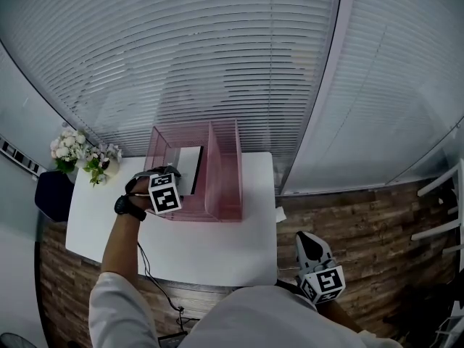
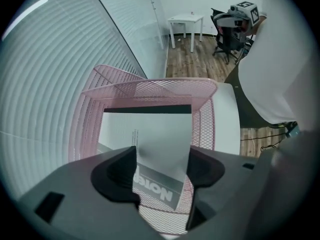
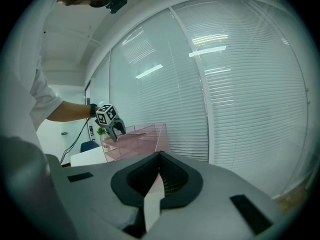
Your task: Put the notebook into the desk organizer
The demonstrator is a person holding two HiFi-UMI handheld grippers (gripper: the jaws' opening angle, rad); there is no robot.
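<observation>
The pink mesh desk organizer (image 1: 225, 172) stands at the back of the white table (image 1: 210, 245), against the blinds. The notebook (image 1: 190, 167) sits inside its left compartment, white cover showing. My left gripper (image 1: 168, 174) is at the organizer's open front. In the left gripper view its jaws (image 2: 162, 169) stand wide apart and the notebook (image 2: 150, 134) lies just past them on the mesh (image 2: 150, 89), with no pad pressing on it. My right gripper (image 1: 310, 246) hangs off the table's right front corner, over the floor, with its jaws (image 3: 159, 156) shut and empty.
A vase of white flowers (image 1: 80, 154) stands at the table's back left corner, beside a dark blue chair (image 1: 52, 194). A cable runs from my left wrist over the table's front edge. Window blinds close off the back. A small white table (image 2: 186, 20) stands farther off.
</observation>
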